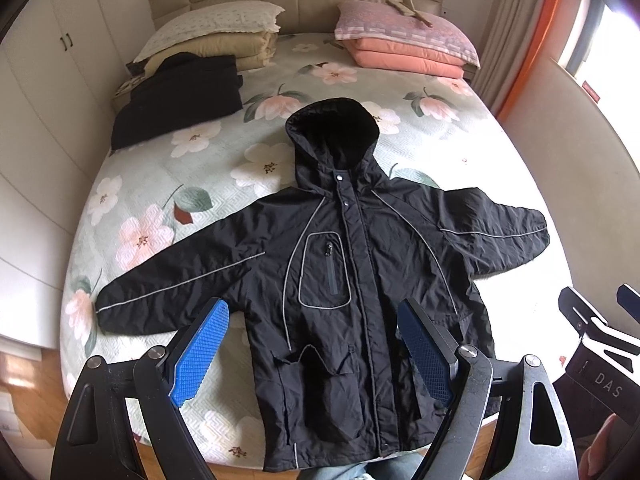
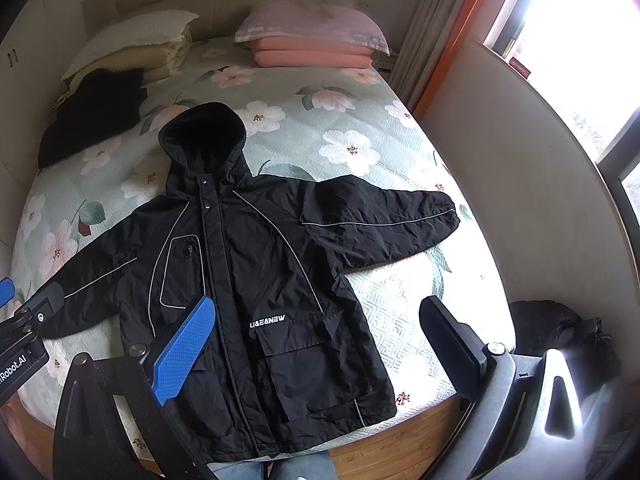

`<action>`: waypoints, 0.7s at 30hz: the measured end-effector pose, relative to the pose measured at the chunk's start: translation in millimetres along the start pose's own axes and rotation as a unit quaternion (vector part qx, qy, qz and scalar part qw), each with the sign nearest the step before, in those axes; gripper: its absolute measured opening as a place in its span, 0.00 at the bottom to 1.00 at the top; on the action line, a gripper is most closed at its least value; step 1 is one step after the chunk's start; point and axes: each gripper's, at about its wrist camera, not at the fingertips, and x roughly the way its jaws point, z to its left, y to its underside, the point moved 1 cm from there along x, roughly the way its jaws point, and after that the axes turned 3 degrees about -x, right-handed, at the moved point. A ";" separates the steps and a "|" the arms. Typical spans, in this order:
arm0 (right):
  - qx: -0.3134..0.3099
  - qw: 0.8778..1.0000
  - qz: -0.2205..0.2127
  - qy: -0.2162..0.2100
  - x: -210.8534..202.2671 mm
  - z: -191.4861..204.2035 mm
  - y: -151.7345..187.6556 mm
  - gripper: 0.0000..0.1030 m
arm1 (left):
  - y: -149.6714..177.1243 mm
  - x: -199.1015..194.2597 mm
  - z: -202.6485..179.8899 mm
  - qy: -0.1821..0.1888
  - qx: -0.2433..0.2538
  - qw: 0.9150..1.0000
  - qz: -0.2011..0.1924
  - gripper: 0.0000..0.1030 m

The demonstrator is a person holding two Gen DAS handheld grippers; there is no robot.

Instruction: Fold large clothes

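Observation:
A black hooded jacket [image 1: 344, 264] with grey piping lies flat and face up on the floral bedspread [image 1: 168, 200], sleeves spread to both sides, hem at the near bed edge. My left gripper [image 1: 316, 312] hovers open above the jacket's lower half, its blue pads [image 1: 200, 352] wide apart. In the right wrist view the same jacket [image 2: 256, 280] fills the middle, and my right gripper [image 2: 316, 312] hangs open over its lower right part. The right gripper [image 1: 600, 320] also shows at the right edge of the left wrist view, and the left gripper [image 2: 24, 312] at the left edge of the right view.
A folded black garment [image 1: 176, 96] lies at the bed's far left. Pillows and folded blankets [image 1: 404, 40] sit by the headboard. A dark bundle [image 2: 560, 332] rests on the floor at the right, by the wall and window. Wardrobe doors [image 1: 40, 80] stand on the left.

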 end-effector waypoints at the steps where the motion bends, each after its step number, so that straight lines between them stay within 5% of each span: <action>1: 0.000 1.000 0.000 0.000 0.2 0.2 0.0 0.99 | -0.1 0.6 0.0 -0.001 0.001 1.000 0.000 0.85; 21: 0.004 1.000 0.030 0.007 15.6 -1.6 14.3 0.99 | 0.0 10.6 -12.7 0.010 0.037 0.999 0.011 0.85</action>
